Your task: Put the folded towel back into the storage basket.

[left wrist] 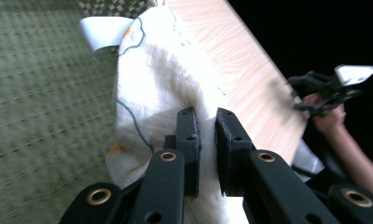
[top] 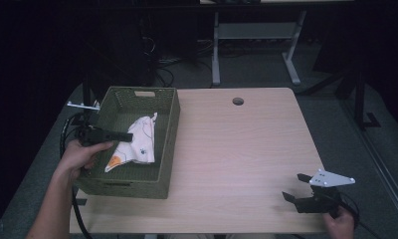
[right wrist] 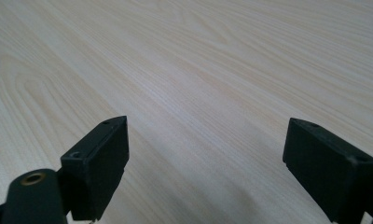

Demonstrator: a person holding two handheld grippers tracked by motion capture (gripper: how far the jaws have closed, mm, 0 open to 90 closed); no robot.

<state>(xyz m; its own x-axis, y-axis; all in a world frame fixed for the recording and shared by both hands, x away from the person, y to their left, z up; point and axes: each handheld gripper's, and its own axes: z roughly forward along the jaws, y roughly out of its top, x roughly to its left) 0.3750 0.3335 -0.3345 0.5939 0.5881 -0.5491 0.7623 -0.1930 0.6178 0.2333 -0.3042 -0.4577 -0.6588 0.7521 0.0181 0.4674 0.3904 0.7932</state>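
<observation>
Pinching a white cloth (left wrist: 156,93), left jaws hang over the green basket (top: 168,129); right jaws spread above the pale wood table (top: 237,149).

Three cameras, one table

One looks down from above my side onto the wooden table (top: 237,149) and green woven basket (top: 169,144); one rides each of my grippers, close along its jaws. The left gripper's shares basket, white cloth (left wrist: 161,88) and tabletop with the high view.

No legible text, seemingly.
</observation>
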